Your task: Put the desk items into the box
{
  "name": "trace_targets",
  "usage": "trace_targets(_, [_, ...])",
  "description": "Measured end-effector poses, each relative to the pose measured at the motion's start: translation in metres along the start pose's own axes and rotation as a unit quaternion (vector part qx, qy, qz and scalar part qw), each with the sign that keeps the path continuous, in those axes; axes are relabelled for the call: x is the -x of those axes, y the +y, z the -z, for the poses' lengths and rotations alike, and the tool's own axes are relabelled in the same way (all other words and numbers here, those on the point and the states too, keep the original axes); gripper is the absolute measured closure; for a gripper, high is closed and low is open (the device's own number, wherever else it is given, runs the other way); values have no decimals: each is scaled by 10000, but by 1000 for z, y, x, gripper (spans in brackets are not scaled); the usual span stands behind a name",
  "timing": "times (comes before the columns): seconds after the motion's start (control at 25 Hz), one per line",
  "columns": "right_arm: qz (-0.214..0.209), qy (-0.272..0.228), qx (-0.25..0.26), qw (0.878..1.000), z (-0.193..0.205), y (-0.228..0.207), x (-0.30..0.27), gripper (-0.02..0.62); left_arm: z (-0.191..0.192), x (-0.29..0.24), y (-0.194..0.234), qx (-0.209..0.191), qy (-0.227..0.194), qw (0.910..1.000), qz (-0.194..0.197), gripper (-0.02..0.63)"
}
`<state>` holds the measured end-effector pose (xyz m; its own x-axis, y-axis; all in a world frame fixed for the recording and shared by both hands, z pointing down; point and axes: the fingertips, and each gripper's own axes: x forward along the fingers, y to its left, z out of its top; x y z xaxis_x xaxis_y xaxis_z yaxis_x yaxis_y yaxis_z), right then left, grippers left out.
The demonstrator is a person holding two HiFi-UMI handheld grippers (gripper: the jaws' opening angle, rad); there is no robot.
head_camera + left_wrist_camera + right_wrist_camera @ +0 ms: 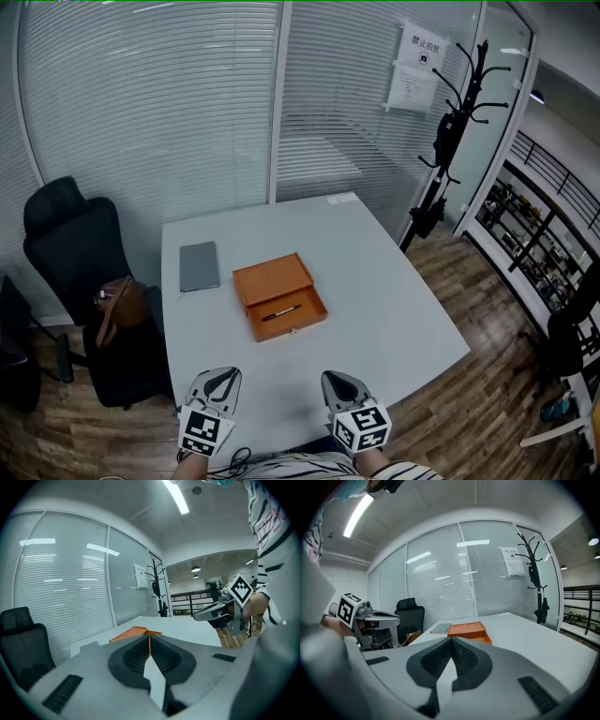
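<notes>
Head view shows the left hand-held gripper (222, 373) and the right hand-held gripper (339, 377) side by side over the near edge of the white bench (394, 300), both pointing away from the person. Neither touches anything.

Straight ahead of the pair, about midway between them and well out of reach of the tips, sits the orange box (279, 296). It is open, with its lid laid flat on the far side. A dark pen (281, 312) lies at a slant inside the tray.

Ahead of the left hand-held gripper and a little to its left, a grey notebook (199, 266) lies flat on the bench. It is near the box's left side but apart from it.

Left gripper view shows that hand-held gripper's (149, 641) jaws pressed together with nothing between them, and the box (133, 632) low beyond the tips. Right gripper view shows the same for the other hand-held gripper (451, 641), jaws closed and empty, with the box (468, 631) and notebook (440, 628) beyond.

Further left of the left hand-held gripper, off the bench, a black office chair (75, 244) carries a brown bag (120, 305). Far ahead to the right stands a black coat stand (450, 122).
</notes>
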<state>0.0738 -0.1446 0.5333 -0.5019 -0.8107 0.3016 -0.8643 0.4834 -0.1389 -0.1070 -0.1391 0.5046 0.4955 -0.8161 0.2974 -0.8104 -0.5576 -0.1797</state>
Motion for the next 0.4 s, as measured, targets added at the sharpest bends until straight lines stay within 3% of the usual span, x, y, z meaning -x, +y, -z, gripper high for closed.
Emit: trace_targets(0.4, [-3,11,27,10000,-4,-5,-5,571,-4,-8,4,27,-47,10000,19,577])
